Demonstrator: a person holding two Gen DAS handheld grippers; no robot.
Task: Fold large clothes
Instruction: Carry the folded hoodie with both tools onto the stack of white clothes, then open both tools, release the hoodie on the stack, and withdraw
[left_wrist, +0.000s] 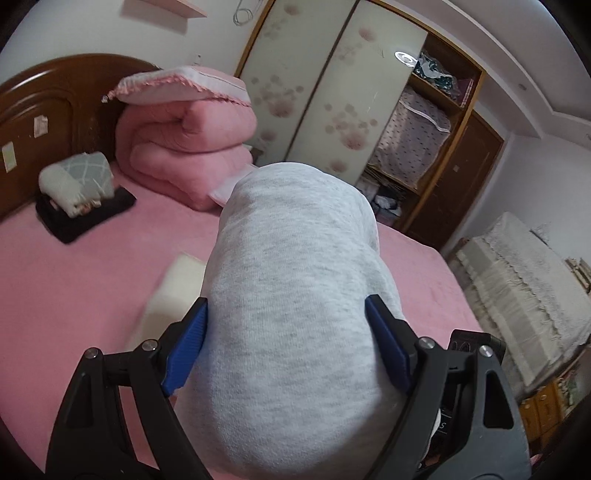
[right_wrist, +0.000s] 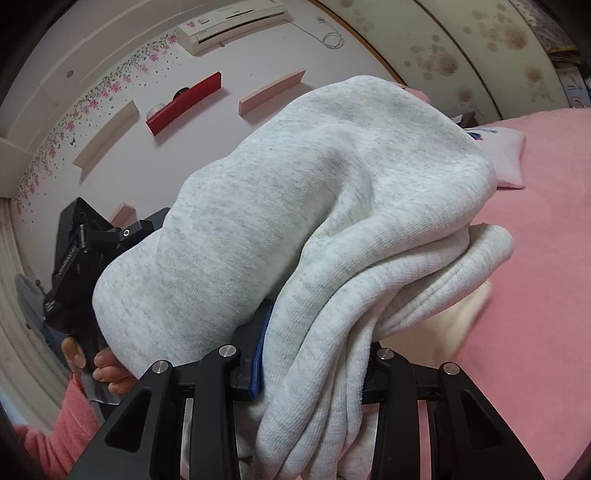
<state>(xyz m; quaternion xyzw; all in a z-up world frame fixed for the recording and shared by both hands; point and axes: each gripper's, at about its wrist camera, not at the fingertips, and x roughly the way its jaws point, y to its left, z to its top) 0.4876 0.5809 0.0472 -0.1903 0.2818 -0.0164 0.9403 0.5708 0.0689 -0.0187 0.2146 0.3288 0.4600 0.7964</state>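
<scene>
A folded light grey sweatshirt (left_wrist: 295, 295) is held up above the pink bed (left_wrist: 74, 280). My left gripper (left_wrist: 288, 325) is shut on the thick bundle, its blue pads (left_wrist: 186, 354) pressed against both sides. In the right wrist view the same sweatshirt (right_wrist: 295, 229) fills the middle, its layered edges hanging over my right gripper (right_wrist: 314, 354), which is shut on it. One blue pad (right_wrist: 258, 354) shows; the other is hidden by cloth. The left gripper's body (right_wrist: 85, 258) and a hand show at the left.
A cream folded item (left_wrist: 173, 291) lies on the bed under the sweatshirt. A stack of pink quilts (left_wrist: 184, 140) and a small pile of folded clothes (left_wrist: 81, 192) sit by the wooden headboard (left_wrist: 48, 107). A wardrobe (left_wrist: 406, 129) stands beyond the bed.
</scene>
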